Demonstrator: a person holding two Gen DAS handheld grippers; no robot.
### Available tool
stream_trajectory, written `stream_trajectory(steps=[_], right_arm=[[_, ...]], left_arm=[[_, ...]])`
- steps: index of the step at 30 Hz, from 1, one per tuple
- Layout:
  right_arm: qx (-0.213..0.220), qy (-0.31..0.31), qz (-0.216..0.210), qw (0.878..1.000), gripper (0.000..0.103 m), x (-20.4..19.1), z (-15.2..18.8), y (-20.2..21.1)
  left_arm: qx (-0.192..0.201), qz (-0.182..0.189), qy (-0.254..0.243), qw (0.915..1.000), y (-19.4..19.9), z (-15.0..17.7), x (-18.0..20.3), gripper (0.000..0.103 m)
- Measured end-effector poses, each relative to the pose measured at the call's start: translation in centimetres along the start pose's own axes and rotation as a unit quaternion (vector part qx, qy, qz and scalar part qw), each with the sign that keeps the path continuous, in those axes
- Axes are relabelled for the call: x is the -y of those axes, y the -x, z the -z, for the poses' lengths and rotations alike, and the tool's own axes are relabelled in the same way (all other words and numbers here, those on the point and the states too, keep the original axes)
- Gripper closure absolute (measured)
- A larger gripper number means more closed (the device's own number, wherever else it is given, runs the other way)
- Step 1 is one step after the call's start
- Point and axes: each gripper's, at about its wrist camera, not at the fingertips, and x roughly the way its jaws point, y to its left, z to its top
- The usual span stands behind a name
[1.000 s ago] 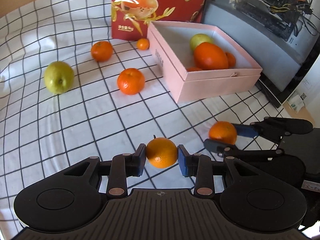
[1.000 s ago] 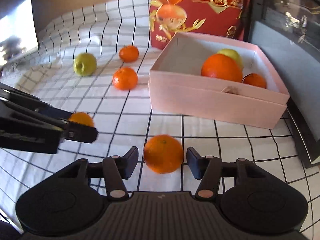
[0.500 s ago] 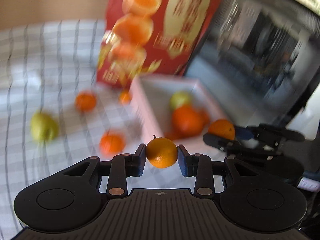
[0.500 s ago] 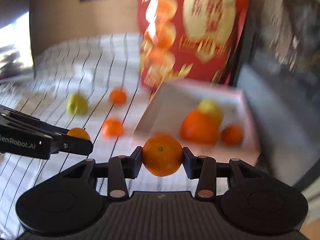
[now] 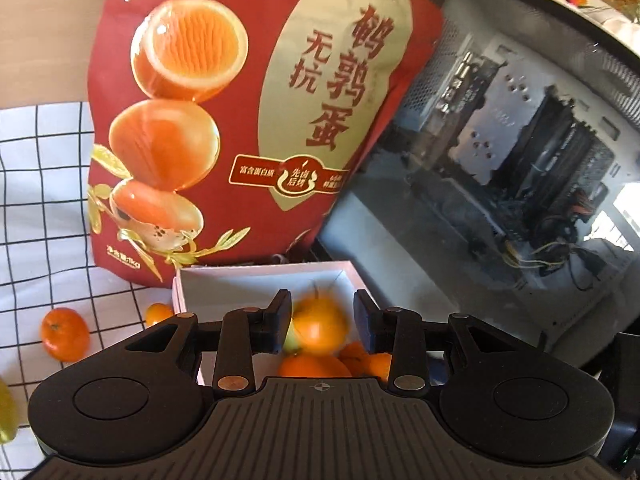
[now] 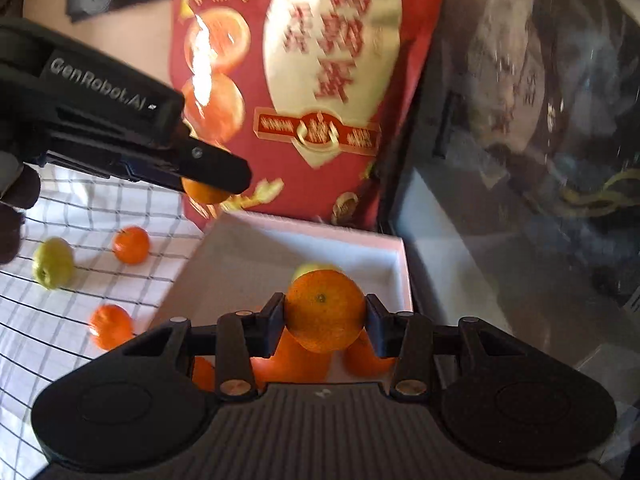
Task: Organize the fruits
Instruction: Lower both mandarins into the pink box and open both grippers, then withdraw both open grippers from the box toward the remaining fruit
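Both mandarins are over the pink box [image 6: 248,256], so the step in hand looks like the drop, and doing it well is mostly about height and aim. The right gripper [image 6: 324,308] has its jaws closed partway and pinched firmly on a mandarin [image 6: 324,312], which hangs above the box's near half, right over the fruit piled there. The left gripper [image 5: 320,308] shows a similar narrow opening with a second mandarin [image 5: 320,326] between its jaws above the box's interior. That fruit is blurred and a sliver of gap shows on one side, so I cannot tell whether the pads are gripping it. Lower each gripper close to the box's floor before letting go, favouring the bare far corner over the big orange [image 5: 314,366]. A drop from this height would likely bounce fruit over the box's rim
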Motion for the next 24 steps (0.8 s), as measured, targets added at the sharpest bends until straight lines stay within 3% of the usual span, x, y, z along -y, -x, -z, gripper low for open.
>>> stream_trajectory(steps=[3, 5, 7, 11, 15, 20, 24], right_arm=[[-0.025, -0.023, -0.017, 0.999, 0.06, 0.8, 0.5, -1.2], [-0.024, -0.021, -0.019, 0.999, 0.051, 0.8, 0.8, -1.3], [-0.018, -0.009, -0.015, 1.0, 0.05, 0.5, 0.9, -1.2], [-0.012, 0.008, -0.022, 1.0, 0.05, -0.3, 0.8, -1.0], [-0.01, 0.016, -0.026, 0.999, 0.05, -1.3, 0.7, -0.5], [-0.012, 0.041, -0.044, 0.998, 0.05, -3.5, 0.1, -0.1], [-0.012, 0.057, -0.07, 0.996, 0.05, -5.7, -1.3, -0.2]], left_arm=[[-0.002, 0.005, -0.001, 1.0, 0.1, 0.2, -0.4, 0.065], [0.0, 0.006, -0.006, 1.0, 0.6, 0.4, -0.9, 0.065], [0.003, -0.021, -0.018, 0.9996, 1.5, 0.8, -1.5, 0.065], [-0.01, -0.115, -0.041, 0.9925, 2.7, 3.1, -3.5, 0.065], [-0.025, -0.162, -0.063, 0.9845, 3.6, 6.3, -5.3, 0.065], [-0.038, -0.16, -0.008, 0.9864, 6.3, 9.8, -7.9, 0.065], [-0.022, -0.144, 0.056, 0.9877, 9.9, 11.8, -9.8, 0.065]])
